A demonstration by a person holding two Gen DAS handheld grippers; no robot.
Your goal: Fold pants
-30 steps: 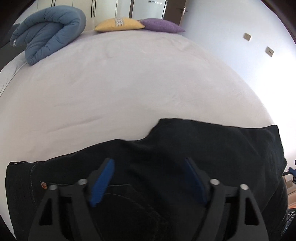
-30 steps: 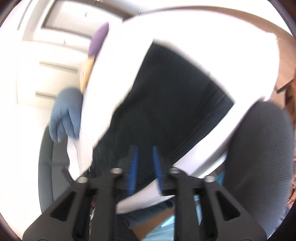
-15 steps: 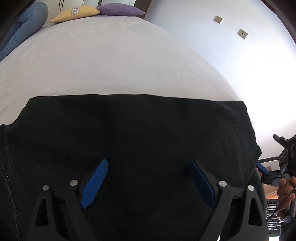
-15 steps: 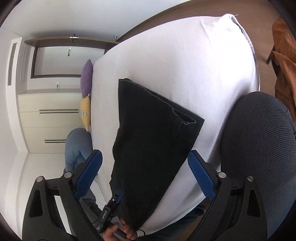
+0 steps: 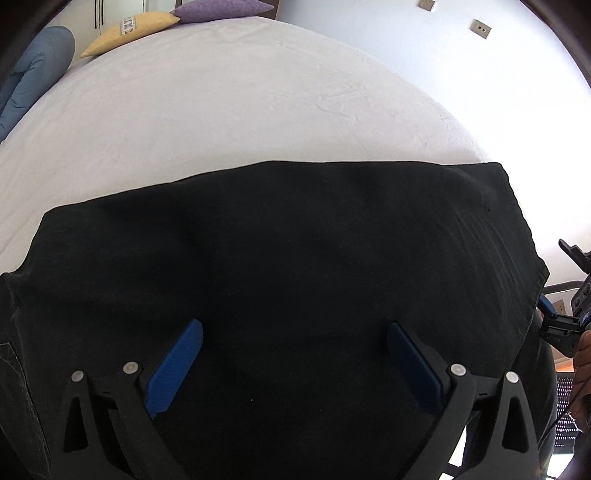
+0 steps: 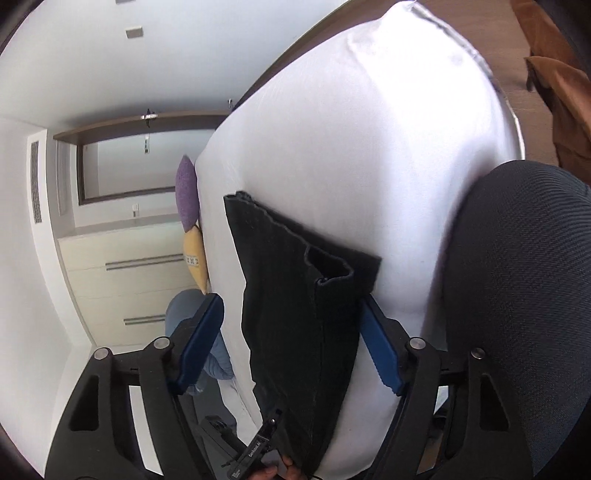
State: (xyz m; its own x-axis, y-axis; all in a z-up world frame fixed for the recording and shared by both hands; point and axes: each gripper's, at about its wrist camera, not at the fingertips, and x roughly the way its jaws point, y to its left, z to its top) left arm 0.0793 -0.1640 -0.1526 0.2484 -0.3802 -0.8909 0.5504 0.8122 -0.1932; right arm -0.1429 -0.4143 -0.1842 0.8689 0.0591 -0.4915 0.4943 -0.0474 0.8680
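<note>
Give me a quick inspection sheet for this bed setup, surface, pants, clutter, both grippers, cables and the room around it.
Surface: white bed sheet, lightly creased.
Job's things: black pants lying folded flat at the near edge; hem openings show in the right wrist view.
Clutter: yellow pillow, purple pillow and blue duvet at the far end.
Grippers: left gripper open above the pants, holding nothing; right gripper open, fingers either side of the pants, not clamped.
Cables: nothing seen.
Surroundings: cream drawers, wall sockets, dark mesh chair.

one pants, two pillows, two grippers
</note>
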